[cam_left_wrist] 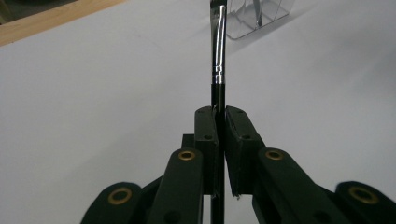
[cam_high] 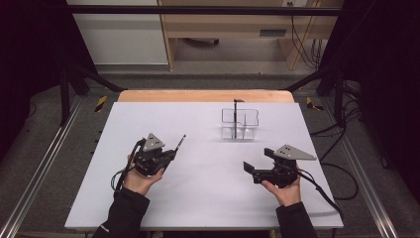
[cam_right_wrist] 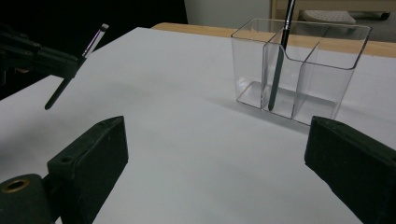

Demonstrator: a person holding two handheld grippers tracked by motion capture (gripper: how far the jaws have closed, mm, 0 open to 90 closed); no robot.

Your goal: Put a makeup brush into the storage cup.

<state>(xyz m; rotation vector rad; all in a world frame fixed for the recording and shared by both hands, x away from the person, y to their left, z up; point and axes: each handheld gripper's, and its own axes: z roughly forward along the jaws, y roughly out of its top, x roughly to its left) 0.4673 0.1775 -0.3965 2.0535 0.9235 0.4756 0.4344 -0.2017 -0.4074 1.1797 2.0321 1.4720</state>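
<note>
White tabletop (cam_high: 198, 198) is carrying a clear organiser (cam_high: 240, 124) at upper centre, up-right of the left gripper (cam_high: 171, 153) clamping a brush (cam_high: 180, 142) pointing that way, while the right gripper (cam_high: 257, 161) is hanging wide apart

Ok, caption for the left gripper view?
Left gripper shut on a thin brush, aimed toward the clear organizer.

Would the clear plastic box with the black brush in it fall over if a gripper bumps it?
The clear plastic box would probably slide on the smooth white table, since it looks thin and light. Its wide flat base likely resists tipping, though the tall black brush may rattle.
</note>
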